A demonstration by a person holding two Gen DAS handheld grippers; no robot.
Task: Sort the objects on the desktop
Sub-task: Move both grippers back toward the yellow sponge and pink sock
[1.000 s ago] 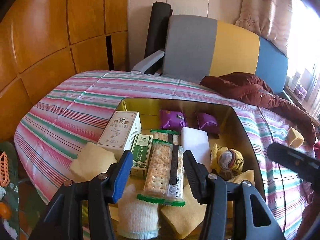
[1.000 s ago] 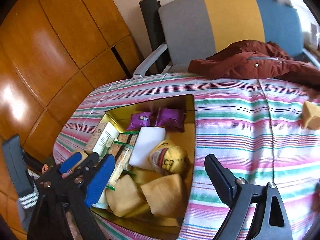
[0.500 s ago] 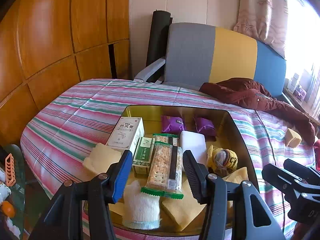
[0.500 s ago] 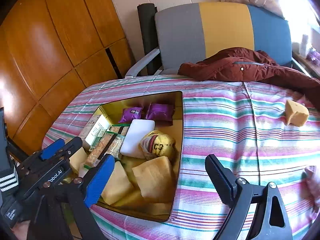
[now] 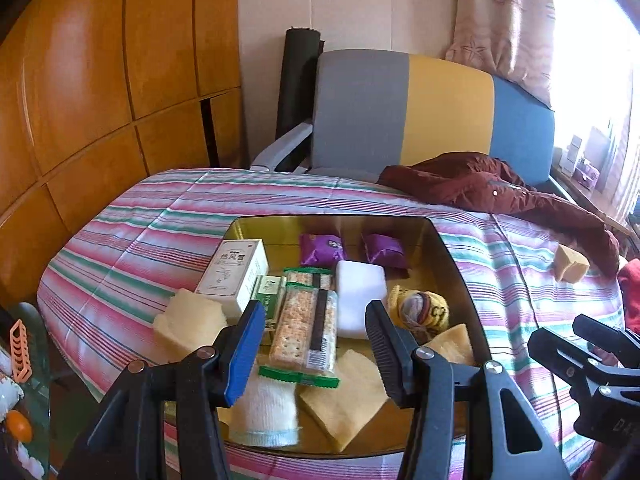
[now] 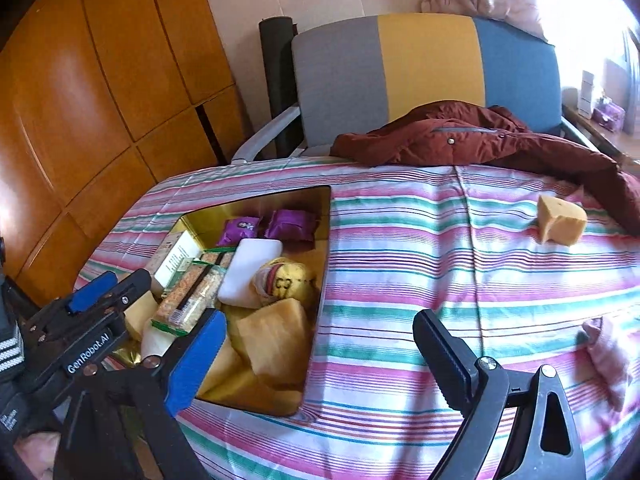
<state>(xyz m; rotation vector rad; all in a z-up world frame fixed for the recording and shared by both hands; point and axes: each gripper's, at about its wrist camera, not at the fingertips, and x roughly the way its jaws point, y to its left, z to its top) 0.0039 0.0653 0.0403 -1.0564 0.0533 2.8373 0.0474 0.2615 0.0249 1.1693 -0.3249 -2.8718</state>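
Hovering above the near end of a gold tray (image 5: 448,248) on a striped tablecloth (image 6: 420,248), left gripper (image 5: 316,344) parted and empty, jaws framing a cracker packet (image 5: 306,332) without touching it. Lying inside the tray: white box (image 5: 234,268) at the left, two purple sachets (image 5: 322,249) at the far end, white block (image 5: 360,288) in the middle, yellow rolled sock (image 5: 420,312) to its right, yellow sponges (image 6: 276,344) and a white sock (image 5: 264,408) at the near end. Resting half over the tray's left rim, one pale sponge (image 5: 188,324). Held over bare cloth right of the tray, right gripper (image 6: 320,360) spread wide, nothing between its jaws. Sitting well apart on the cloth, near a dark red jacket (image 6: 480,140), a lone yellow sponge piece (image 6: 560,220).
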